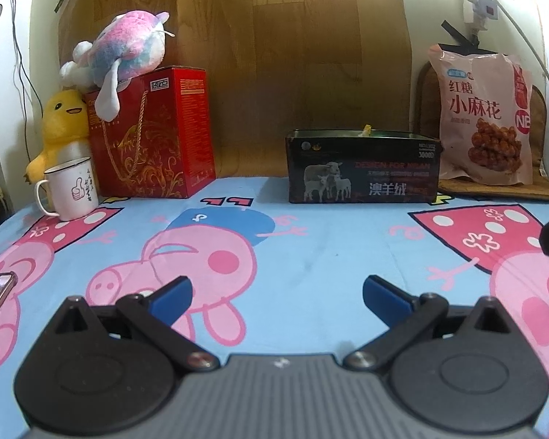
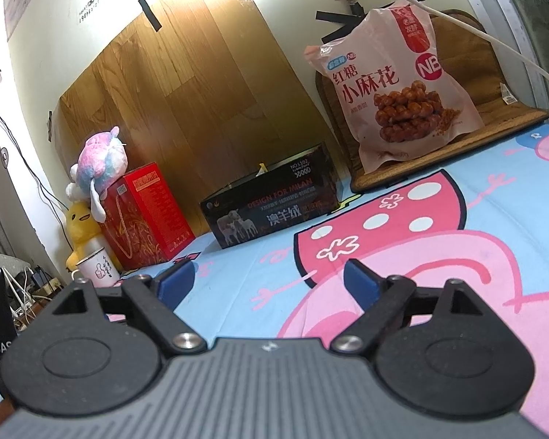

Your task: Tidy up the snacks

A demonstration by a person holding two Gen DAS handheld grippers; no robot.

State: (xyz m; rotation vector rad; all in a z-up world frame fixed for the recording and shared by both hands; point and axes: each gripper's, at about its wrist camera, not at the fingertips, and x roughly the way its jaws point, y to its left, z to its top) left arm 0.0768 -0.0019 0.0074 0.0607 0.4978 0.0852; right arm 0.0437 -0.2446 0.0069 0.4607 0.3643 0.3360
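Cartoon bedsheet [image 1: 311, 248], red box [image 1: 153, 131], mug [image 1: 73, 188]

The pink glossy plastic snack bag [image 1: 483, 117] shines and crinkles. The black open-topped cardboard box [image 1: 362, 166] has a slight sheen; the red gift box [image 1: 153, 135] is glossier. A wood-grain panel [image 1: 274, 55] looks smooth. The cartoon-printed cloth sheet [image 1: 311, 248] is matt, the pastel plush toy [image 1: 128, 47] fuzzy, the white enamel mug [image 1: 71, 188] smooth.
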